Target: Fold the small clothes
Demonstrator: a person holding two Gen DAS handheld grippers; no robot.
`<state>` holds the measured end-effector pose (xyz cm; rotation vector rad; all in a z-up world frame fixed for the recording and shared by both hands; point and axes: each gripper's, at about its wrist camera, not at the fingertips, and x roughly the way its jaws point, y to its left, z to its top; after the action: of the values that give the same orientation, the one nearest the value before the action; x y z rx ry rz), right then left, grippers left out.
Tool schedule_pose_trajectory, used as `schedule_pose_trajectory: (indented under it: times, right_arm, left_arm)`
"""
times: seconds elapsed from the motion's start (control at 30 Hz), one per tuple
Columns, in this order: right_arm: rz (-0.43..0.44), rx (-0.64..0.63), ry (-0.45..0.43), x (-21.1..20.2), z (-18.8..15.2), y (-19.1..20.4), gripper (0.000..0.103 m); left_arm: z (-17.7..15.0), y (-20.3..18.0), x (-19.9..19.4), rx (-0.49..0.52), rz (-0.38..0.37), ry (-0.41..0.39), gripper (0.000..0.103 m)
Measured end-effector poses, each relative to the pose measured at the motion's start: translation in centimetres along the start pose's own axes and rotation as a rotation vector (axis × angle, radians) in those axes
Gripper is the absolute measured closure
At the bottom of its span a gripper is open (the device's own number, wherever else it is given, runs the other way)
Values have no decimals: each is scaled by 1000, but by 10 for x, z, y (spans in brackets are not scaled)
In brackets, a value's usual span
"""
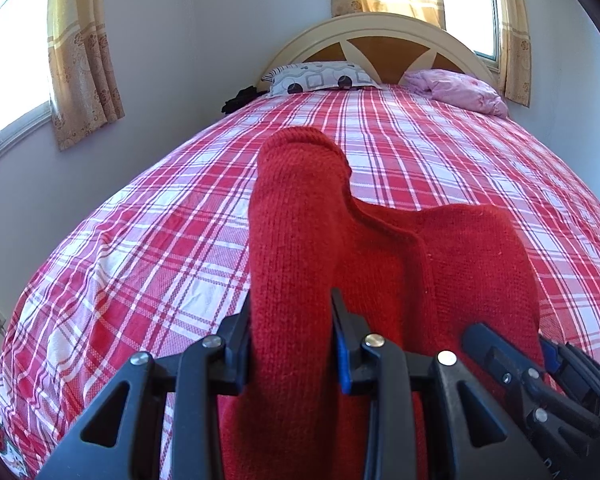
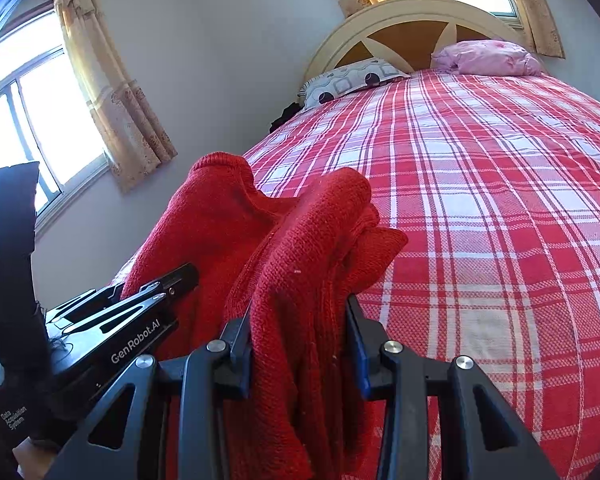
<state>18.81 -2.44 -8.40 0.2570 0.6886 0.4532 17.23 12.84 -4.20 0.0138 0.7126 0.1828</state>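
I have the red knitted garment (image 1: 300, 248) lifted over the near end of the bed (image 1: 140, 232), its far folds draping onto the plaid sheet. My left tongs (image 1: 292, 320) are clenched on one thick bunch of it; my right tongs (image 2: 300, 328) grip another bunch just beside them. A patterned pillow (image 1: 320, 76) and a pink bundle (image 1: 456, 88) lie by the headboard (image 1: 380, 36).

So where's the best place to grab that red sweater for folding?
At its near edge, coming from the foot of the bed, as both tongs do now: the left tongs pinch one bunched part of the sweater, the right tongs another, leaving the rest draped forward.
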Motion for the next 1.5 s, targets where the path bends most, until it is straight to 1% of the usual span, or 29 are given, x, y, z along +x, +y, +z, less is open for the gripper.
schedule_pose_trajectory:
  times: [0.37, 0.47, 0.63, 0.93, 1.07, 1.2, 1.37, 1.43, 1.5]
  right_arm:
    - [5, 24, -7, 5, 7, -1, 64]
    - [11, 52, -5, 9, 11, -2, 64]
    - [19, 80, -15, 18, 19, -4, 64]
    - [13, 82, -25, 44, 36, -5, 64]
    - [-9, 77, -28, 58, 43, -9, 64]
    - [-25, 78, -9, 72, 45, -16, 64]
    - [-48, 116, 50, 93, 37, -33, 64]
    - [-42, 140, 71, 100, 32, -40, 64]
    - [-8, 185, 86, 105, 32, -49, 63]
  left_arm:
    - [10, -2, 6, 33, 11, -20, 70]
    - [16, -3, 9, 43, 15, -27, 70]
    - [26, -4, 15, 67, 28, -41, 70]
    - [43, -7, 35, 99, 57, -46, 70]
    - [48, -9, 50, 99, 54, -35, 70]
    - [50, -14, 67, 115, 60, -21, 70]
    - [43, -15, 94, 115, 50, 51, 70]
    - [39, -14, 102, 112, 58, 76, 68]
    - [36, -10, 106, 104, 64, 87, 64]
